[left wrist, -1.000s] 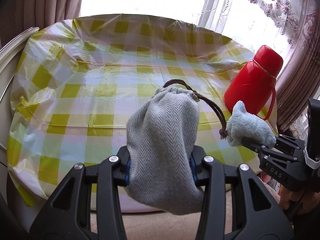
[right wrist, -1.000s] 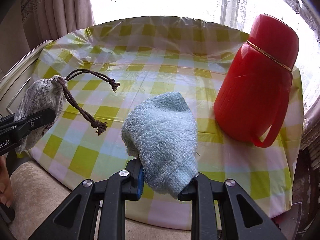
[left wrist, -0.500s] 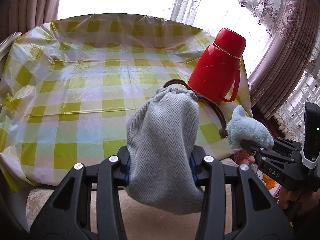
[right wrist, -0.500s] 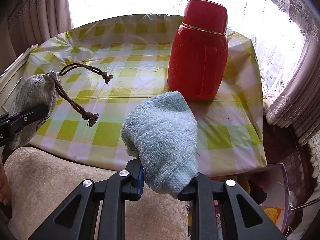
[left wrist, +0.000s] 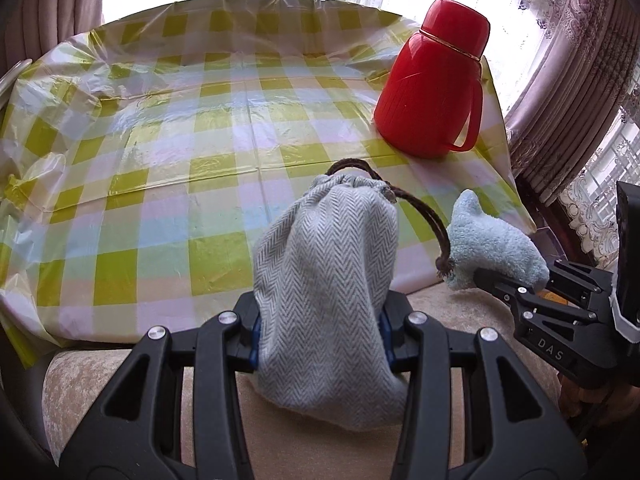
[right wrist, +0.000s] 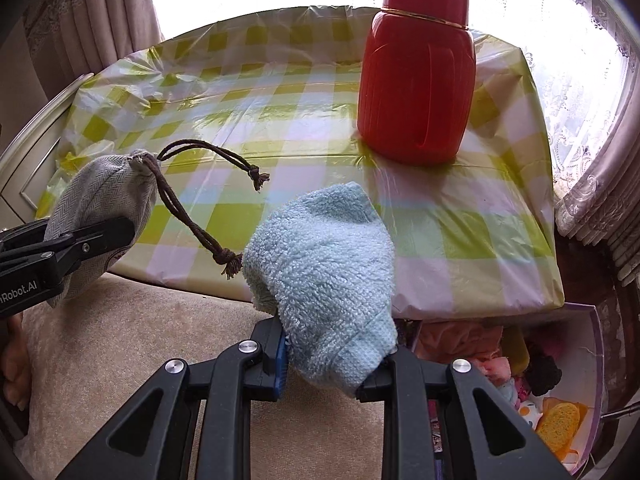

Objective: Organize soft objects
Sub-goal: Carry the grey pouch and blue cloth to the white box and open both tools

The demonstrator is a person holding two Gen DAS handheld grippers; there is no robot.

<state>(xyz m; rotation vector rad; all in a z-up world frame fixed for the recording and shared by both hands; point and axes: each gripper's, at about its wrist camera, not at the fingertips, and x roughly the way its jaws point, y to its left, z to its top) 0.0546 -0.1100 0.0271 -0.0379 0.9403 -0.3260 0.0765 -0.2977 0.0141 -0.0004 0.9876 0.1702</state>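
Both tools loaded rn. My left gripper [left wrist: 320, 334] is clamped on the grey drawstring pouch [left wrist: 326, 276], squeezed at its lower half, neck + brown cord [left wrist: 424, 216] pointing up and away from me toward the table [left wrist: 168, 184]. My right gripper [right wrist: 336, 354] is pinched tight on the light blue fluffy sock [right wrist: 324, 276], toe end standing up past the jaws. Both items hang off the table's near edge, over the beige cushion [right wrist: 140, 340], not resting on anything. What matters for the next move, imo: the clear bin [right wrist: 598, 344] w/ other soft stuff in it sits on the floor below the table's right corner, low and to the right of my right tool. So the right hand is plainly nearer; the sock should go first, w/ a swing right and down. The pouch is on the far side, so the left has to cross behind the right or wait. The red flask [right wrist: 416, 76] stands on the table above that corner, well clear of a low path. The cord end dangles just beside the sock; could snag.
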